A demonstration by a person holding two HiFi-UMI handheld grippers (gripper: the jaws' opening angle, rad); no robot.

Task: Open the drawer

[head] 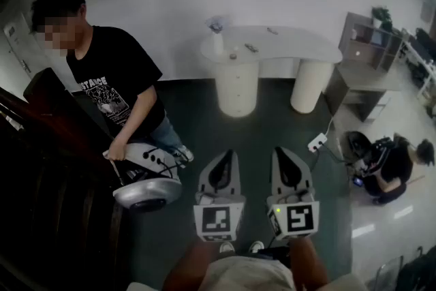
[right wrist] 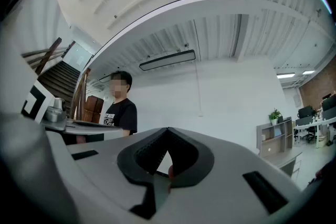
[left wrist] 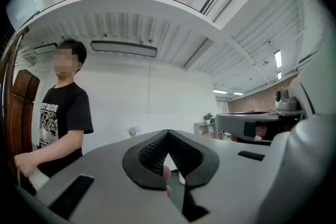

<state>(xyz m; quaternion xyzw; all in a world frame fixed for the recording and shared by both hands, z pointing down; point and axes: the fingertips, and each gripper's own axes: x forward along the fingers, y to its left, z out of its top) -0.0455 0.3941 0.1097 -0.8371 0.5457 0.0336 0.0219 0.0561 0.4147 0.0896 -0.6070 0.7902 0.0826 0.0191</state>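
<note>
A white curved table [head: 293, 46] stands against the far wall on two round pedestals. The left pedestal [head: 236, 86] shows faint horizontal lines like drawer fronts. My left gripper [head: 229, 153] and right gripper [head: 282, 150] are held side by side over the dark floor, well short of the table, both pointing towards it. In the left gripper view the left gripper [left wrist: 168, 131] has its jaws meeting at the tip with nothing between them. In the right gripper view the right gripper [right wrist: 168, 129] is shut the same way, empty.
A person in a black T-shirt [head: 112, 88] stands at the left holding a white device [head: 146, 177]. Dark wooden stairs [head: 48, 174] fill the left side. A power strip [head: 317, 142] lies on the floor; another person [head: 390, 170] crouches at the right, near a shelf unit [head: 368, 44].
</note>
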